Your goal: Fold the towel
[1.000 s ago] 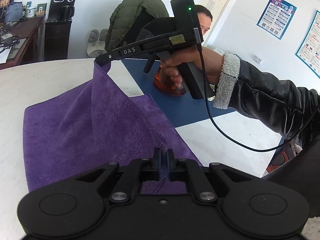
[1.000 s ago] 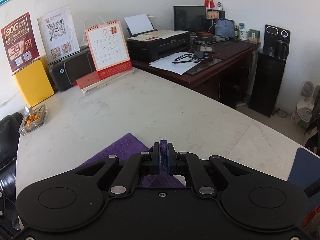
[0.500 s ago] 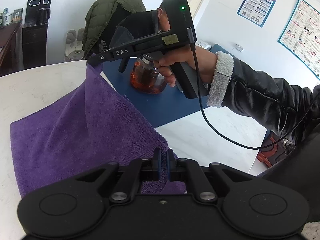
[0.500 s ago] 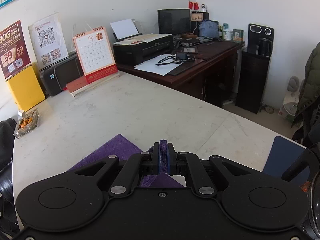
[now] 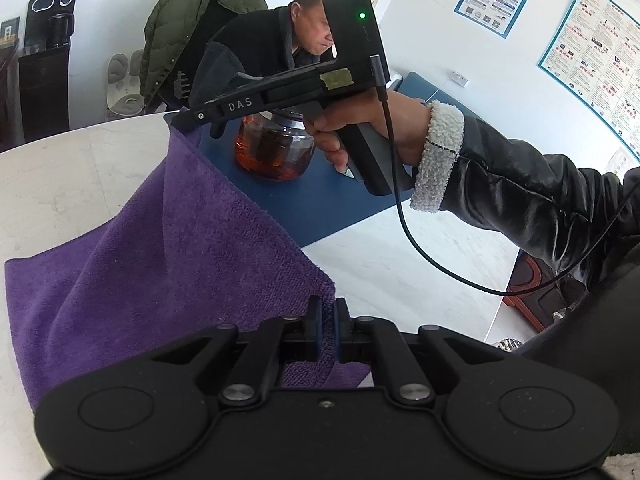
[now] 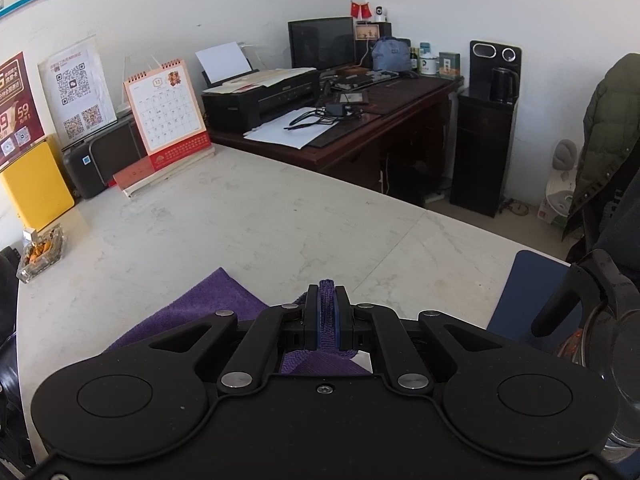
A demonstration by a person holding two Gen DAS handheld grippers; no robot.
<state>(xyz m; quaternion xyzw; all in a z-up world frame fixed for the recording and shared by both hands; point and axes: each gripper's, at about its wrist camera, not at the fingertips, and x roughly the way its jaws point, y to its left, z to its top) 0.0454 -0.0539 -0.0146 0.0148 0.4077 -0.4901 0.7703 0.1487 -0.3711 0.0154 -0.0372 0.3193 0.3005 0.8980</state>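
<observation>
Behind L gripper [image 5: 326, 322], towel [image 5: 160, 248] corner hidden.

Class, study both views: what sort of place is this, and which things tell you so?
Probably a small office: a printer and monitor on a wooden desk, plus a desk calendar on the marble table.

Both views bright, even daylight; source not visible. White walls near overexposed, mild glare on marble table [image 6: 280, 216]. Shadows soft. Strong fisheye bending: wall posters curve at right edge of left view, dark vignette in corners. Near-field housing along the bottom slightly soft; mid-frame sharp. Purple towel [image 5: 160, 248] shows weave clearly. No motion blur.
</observation>
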